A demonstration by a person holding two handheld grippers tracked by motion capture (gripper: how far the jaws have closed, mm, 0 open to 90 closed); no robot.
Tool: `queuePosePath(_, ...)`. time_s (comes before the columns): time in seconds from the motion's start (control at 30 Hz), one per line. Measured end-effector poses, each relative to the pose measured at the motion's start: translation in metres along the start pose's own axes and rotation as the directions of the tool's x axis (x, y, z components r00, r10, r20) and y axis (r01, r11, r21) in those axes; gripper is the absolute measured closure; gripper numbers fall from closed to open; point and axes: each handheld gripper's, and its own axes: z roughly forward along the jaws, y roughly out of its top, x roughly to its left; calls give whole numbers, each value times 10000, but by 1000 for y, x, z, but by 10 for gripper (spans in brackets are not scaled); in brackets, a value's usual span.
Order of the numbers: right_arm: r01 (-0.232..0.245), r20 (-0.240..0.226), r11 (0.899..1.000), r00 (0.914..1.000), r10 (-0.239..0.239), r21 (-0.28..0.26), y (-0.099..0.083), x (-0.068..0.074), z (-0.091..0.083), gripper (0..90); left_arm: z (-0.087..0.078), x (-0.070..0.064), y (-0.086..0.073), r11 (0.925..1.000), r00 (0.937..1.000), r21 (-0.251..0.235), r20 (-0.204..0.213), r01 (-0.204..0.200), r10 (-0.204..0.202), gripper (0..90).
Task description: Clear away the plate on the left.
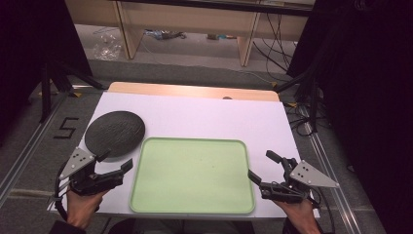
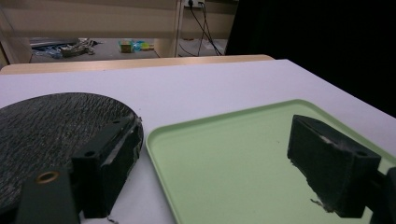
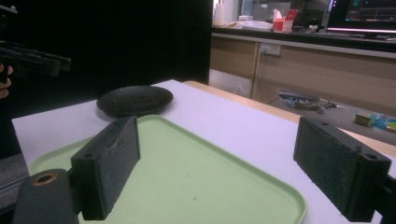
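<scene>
Green tray (image 1: 193, 204), one black plate (image 1: 115, 131), two grippers apart.

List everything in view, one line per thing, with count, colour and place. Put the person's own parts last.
plate: one, black, textured, table's left side, just left of the tray's far corner.
tray: one, pale green, nothing on it, centre of the table near the person.
table: one, white top with a wooden far edge.
left gripper: one, black, jaws open, at the tray's left edge beside the plate.
right gripper: one, black, jaws open, at the tray's right edge.
hands: two, holding the grippers at the near edge.
</scene>
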Motion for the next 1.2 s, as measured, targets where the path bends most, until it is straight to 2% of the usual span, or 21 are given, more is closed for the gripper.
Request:
queuePosePath(0.13, -13, 7, 10000, 10000, 13, 9, 0, 0, 0, 154, 1, 5, 1, 9994, 9994, 57, 122, 334, -335, 162)
queuePosePath(0.17, 189, 118, 9998, 9998, -189, -58, 0, -1, 0, 154, 2, 6, 1, 9992, 9992, 67, 113, 392, -393, 163)
queuePosePath(0.2, 6, 87, 10000, 10000, -6, -2, 0, 1, 0, 154, 4, 9, 1, 9990, 9992, 210, 53, 390, -391, 164)
queuePosePath(0.27, 52, 54, 10000, 10000, -52, -6, 0, 0, 1, 154, 5, 11, 0, 9987, 9991, 272, 44, 422, -423, 164)
queuePosePath(0.33, -19, -52, 10000, 10000, 19, 17, 0, 1, 2, 154, 9, 17, 1, 9959, 9969, 436, 41, 787, -789, 164)
queuePosePath(0.5, 42, -70, 9999, 10000, -43, -143, -1, 0, 3, 154, 15, 26, 2, 9935, 9959, 685, -155, 905, -897, 166)
queuePosePath(0.57, 9, -51, 9999, 10000, -10, -109, -1, 1, 2, 154, 19, 33, 3, 9901, 9939, 874, -221, 1094, -1079, 167)
queuePosePath(0.6, 223, 36, 9996, 9997, -223, -156, -1, -1, 2, 154, 22, 38, 3, 9853, 9922, 1164, -214, 1248, -1232, 167)
queuePosePath(0.67, 29, -22, 10000, 10000, -29, 56, -1, 1, 3, 154, 29, 50, 2, 9758, 9883, 1569, -344, 1520, -1484, 170)
queuePosePath(0.7, 46, -65, 10000, 10000, -46, 54, -1, 1, 3, 154, 29, 50, 2, 9758, 9883, 1569, -344, 1520, -1484, 172)
queuePosePath(0.73, 227, 32, 9997, 9997, -227, -58, -1, 0, 4, 155, 33, 61, 2, 9707, 9856, 1731, -562, 1667, -1592, 172)
queuePosePath(0.83, 227, 17, 9997, 9997, -227, 26, -1, 0, 4, 155, 36, 71, 3, 9690, 9821, 1686, -856, 1804, -1679, 176)
queuePosePath(0.87, 110, 17, 9999, 9999, -110, 36, -1, 1, 3, 155, 39, 80, 4, 9678, 9777, 1625, -1167, 1920, -1744, 179)
queuePosePath(0.9, 110, 17, 9999, 9999, -110, 36, -1, 1, 3, 155, 39, 80, 4, 9678, 9777, 1625, -1167, 1920, -1744, 180)
queuePosePath(0.93, 71, -72, 9999, 9999, -70, 139, -1, 0, 3, 155, 42, 89, 4, 9665, 9737, 1611, -1427, 1997, -1774, 181)
queuePosePath(0.97, 78, -51, 9997, 10000, -77, 226, -1, 0, 3, 155, 42, 89, 4, 9665, 9737, 1611, -1427, 1997, -1774, 182)
queuePosePath(1.0, 65, -38, 9999, 10000, -65, 121, -1, 1, 3, 155, 44, 96, 5, 9629, 9685, 1621, -1606, 2160, -1902, 182)
queuePosePath(1.03, 52, -16, 10000, 10000, -52, 73, -1, 1, 3, 155, 44, 96, 5, 9629, 9685, 1621, -1606, 2160, -1902, 183)
queuePosePath(1.07, 41, -69, 9999, 10000, -40, 123, -1, 1, 3, 155, 46, 102, 6, 9613, 9642, 1616, -1816, 2230, -1931, 183)
queuePosePath(1.17, 75, -74, 9999, 9999, -74, 118, -1, 1, 3, 155, 48, 108, 7, 9623, 9601, 1604, -2105, 2196, -1841, 190)
queuePosePath(1.2, 163, 10, 9999, 9999, -163, -13, -1, 0, 4, 155, 52, 113, 7, 9638, 9540, 1732, -2572, 2025, -1542, 199)
